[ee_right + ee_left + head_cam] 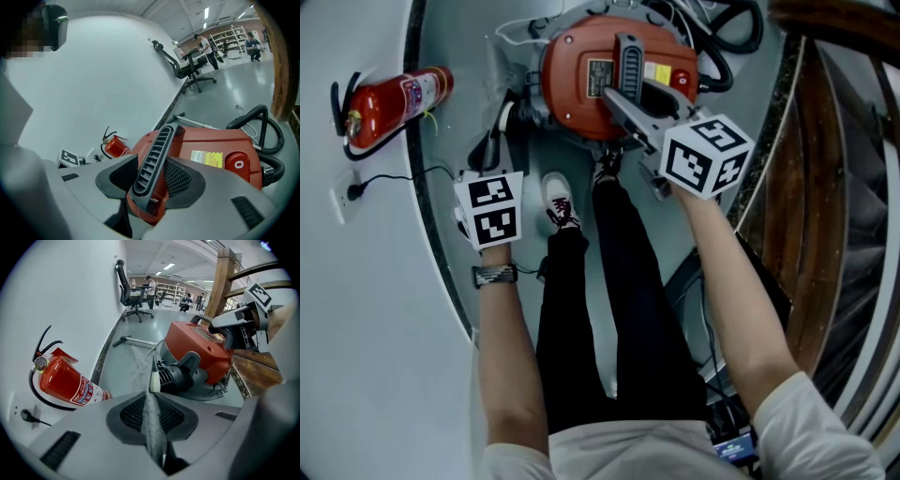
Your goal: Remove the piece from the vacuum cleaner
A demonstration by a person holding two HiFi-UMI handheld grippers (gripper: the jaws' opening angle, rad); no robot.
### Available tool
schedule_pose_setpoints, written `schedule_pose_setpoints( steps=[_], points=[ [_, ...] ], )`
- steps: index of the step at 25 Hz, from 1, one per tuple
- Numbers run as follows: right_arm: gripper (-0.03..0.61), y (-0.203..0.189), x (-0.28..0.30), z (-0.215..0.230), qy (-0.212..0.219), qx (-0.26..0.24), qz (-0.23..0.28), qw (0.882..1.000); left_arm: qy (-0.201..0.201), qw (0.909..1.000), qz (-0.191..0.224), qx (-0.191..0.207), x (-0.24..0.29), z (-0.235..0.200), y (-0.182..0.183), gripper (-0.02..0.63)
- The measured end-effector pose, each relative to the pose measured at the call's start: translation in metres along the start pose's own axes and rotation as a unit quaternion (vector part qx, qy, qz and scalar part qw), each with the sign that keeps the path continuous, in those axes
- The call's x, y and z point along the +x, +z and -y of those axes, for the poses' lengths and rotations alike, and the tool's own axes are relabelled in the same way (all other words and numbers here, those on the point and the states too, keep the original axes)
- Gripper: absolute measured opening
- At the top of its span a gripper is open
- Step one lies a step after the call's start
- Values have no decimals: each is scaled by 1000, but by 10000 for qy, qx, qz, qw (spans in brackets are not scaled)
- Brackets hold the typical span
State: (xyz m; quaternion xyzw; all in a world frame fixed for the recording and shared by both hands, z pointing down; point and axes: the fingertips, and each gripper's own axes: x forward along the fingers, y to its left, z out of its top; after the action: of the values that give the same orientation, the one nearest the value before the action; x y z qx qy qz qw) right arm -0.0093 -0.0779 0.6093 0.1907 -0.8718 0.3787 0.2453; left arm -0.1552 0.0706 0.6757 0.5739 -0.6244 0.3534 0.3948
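Observation:
The red vacuum cleaner (581,70) (197,345) (211,145) stands on the grey floor in front of the person's feet. My right gripper (621,98) (152,176) is shut on its black ribbed handle (628,56) (157,150). My left gripper (487,155) (153,418) is at the vacuum's left side, shut on a thin grey fabric-like piece (152,432). The piece runs edge-on from the jaws up to the black side port (173,376) with a white rim. In the head view the piece itself is hard to make out.
A red fire extinguisher (389,103) (70,383) lies by the white wall, near a socket with a plug (352,192). A black hose (262,122) coils behind the vacuum. Wooden stairs (834,187) rise at the right. A metal tube (133,341) lies on the floor farther off.

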Motion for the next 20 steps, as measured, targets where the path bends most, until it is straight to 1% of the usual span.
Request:
schedule_pose_setpoints(
  steps=[4,13,20],
  points=[
    [183,0,0,0,-35,-26,23,10000,-58,10000,-14,73,-1,-1,0,46],
    [183,0,0,0,-22,-14,19,10000,-65,10000,34,12,0,-3,0,44],
    [183,1,-1,-1,-29,-35,38,10000,-89,9999,10,89,-1,-5,1,46]
  ],
)
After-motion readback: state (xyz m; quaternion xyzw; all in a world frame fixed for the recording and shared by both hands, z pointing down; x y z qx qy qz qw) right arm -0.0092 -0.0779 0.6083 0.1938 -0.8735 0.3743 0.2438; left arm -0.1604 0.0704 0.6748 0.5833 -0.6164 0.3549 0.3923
